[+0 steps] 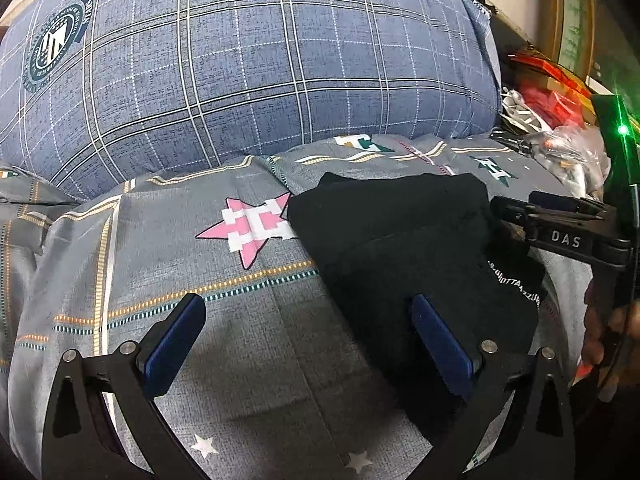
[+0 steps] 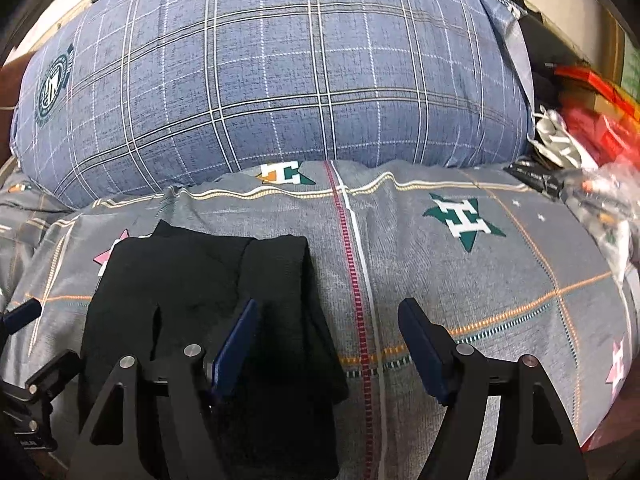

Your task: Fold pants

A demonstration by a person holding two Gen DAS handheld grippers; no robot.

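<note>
Lying folded on bedspread [image 2: 460, 280], black pants [image 2: 208, 300], long axis toward pillow [image 2: 280, 80].

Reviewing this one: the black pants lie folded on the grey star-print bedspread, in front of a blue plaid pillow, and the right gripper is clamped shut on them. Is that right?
Not quite. The right gripper is not clamped on the black pants: the right wrist view shows its jaws standing open with nothing pinched. The rest holds: the pants lie folded on the grey bedspread in front of the blue plaid pillow.

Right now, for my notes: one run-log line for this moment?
pants: folded on bedspread | left gripper: open, empty | right gripper: open, empty
</note>
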